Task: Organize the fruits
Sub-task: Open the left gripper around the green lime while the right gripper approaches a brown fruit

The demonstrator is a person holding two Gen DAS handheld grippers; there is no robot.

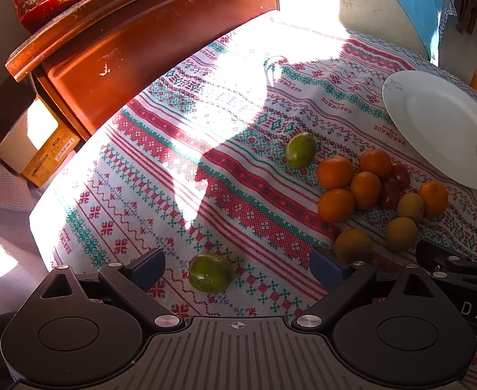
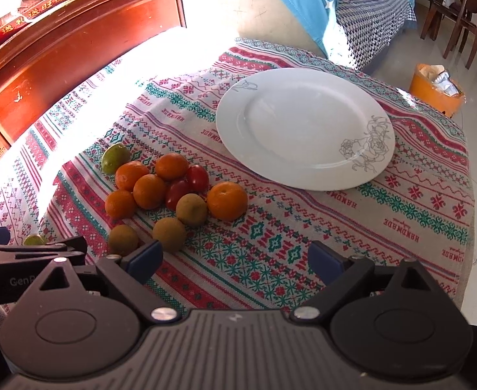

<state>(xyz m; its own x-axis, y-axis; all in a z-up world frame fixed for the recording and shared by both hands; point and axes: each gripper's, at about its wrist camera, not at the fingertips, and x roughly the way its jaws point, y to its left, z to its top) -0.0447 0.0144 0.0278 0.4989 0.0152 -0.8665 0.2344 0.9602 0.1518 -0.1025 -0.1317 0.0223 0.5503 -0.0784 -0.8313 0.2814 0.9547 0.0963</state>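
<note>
Left hand-held gripper (image 1: pixel 237 269) around knobbly lime (image 1: pixel 210 272)

You get hard sunlight from the far left, and it burns the tablecloth (image 1: pixel 205 175) to pure white along its far edge in both views. In the left wrist view a sharp-edged shadow cuts across the cloth's middle. The white plate (image 2: pixel 303 126) sits in even shade, its rose drawing crisp. Your wooden cabinet (image 1: pixel 140 42) glows orange with glare. The fisheye lenses bend straight lines near every border, and the corners darken. Focus holds everywhere else.
</note>
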